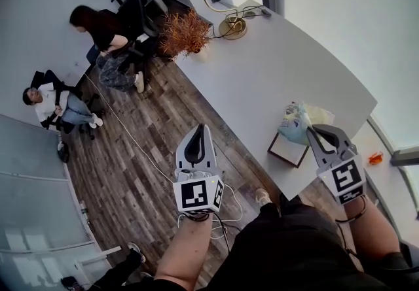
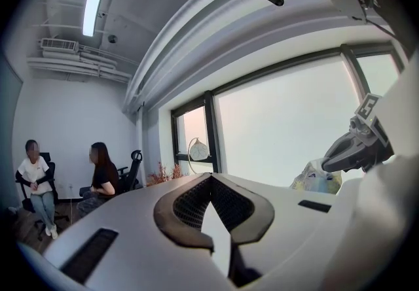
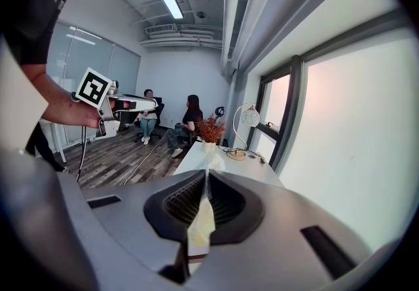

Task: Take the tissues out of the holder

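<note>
Two hand-held grippers show in the head view, held out by the near corner of a long white worktop (image 1: 262,74). The left hand-held gripper (image 1: 194,147) hangs off the worktop's edge, over the wooden plank floor (image 1: 131,152), well apart from the task's things. The right hand-held gripper (image 1: 315,133) has its tips at a crumpled pale tissue bundle printed in blue-green and yellow (image 1: 294,123). The tissue bundle lies at the far edge of a square dark-framed holder (image 1: 287,151) on the worktop's corner. From here we cannot tell whether it has cleared the holder or touches its rim.

In the left gripper view, the jaws are pressed together at the tips with nothing between them. Off to the right we see the right hand-held gripper (image 2: 325,164), with the tissue bundle (image 2: 317,178) just beneath its tips.

In the right gripper view, the jaws are pinching a thin pale-yellow fold of the tissue bundle (image 3: 200,221), which runs up the seam between the pads.

We judge the step in hand to be the lift-out itself, with the grasp made and the bundle not yet set aside. The next move calls for keeping that pinch firm, raising the bundle clear of the holder's rim and carrying it to bare worktop. If the holder drags along, the free left hand-held gripper could steady it.
</note>
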